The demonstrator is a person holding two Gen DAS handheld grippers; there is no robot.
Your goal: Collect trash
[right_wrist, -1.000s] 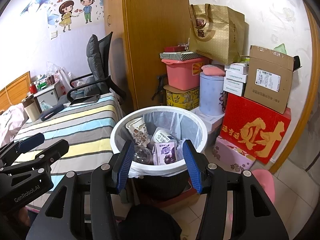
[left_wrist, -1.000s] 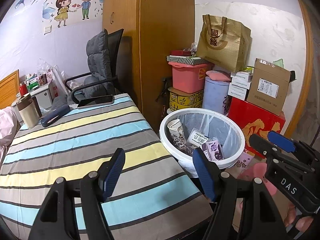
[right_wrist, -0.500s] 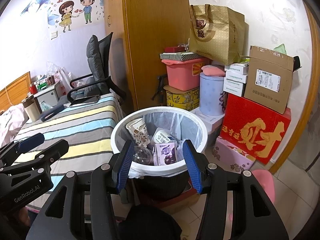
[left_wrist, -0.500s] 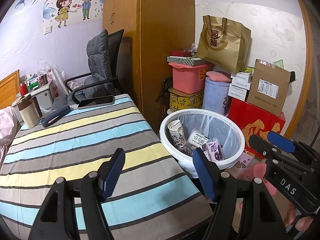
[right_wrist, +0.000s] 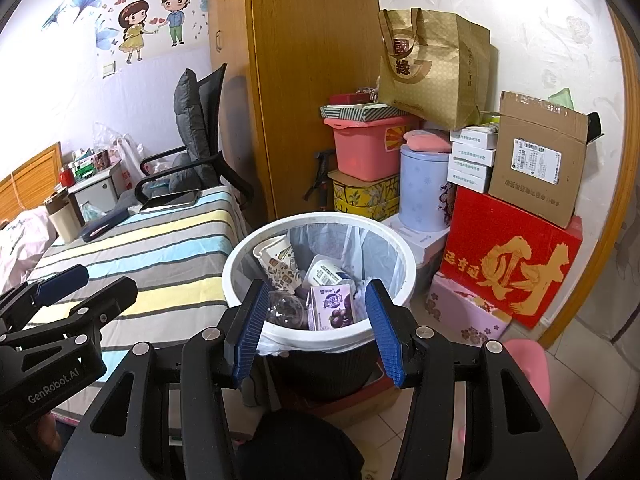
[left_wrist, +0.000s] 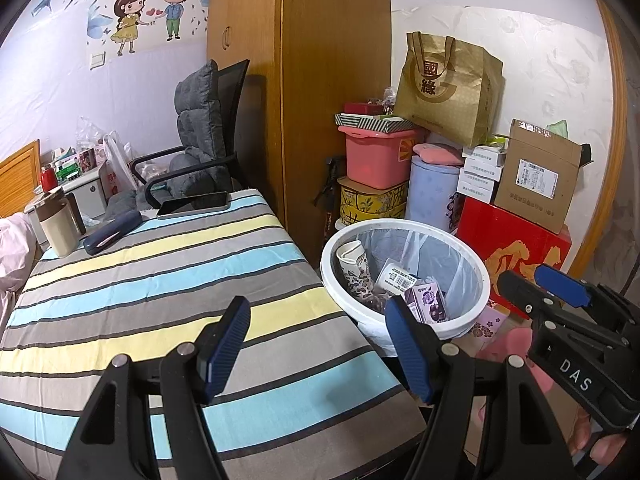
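Our left tongs (left_wrist: 316, 344) hung open and empty over the striped bed (left_wrist: 160, 280). Our right tongs (right_wrist: 316, 332) also stood open, gripping nothing, above the near rim of the white bin (right_wrist: 240, 260), where a purple carton (right_wrist: 332, 308), paper cup (right_wrist: 280, 268) and other trash lay.

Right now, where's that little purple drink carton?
The purple carton lies in the white bin beside the striped bed, at the bin's near side, next to a clear bottle and below a paper cup.
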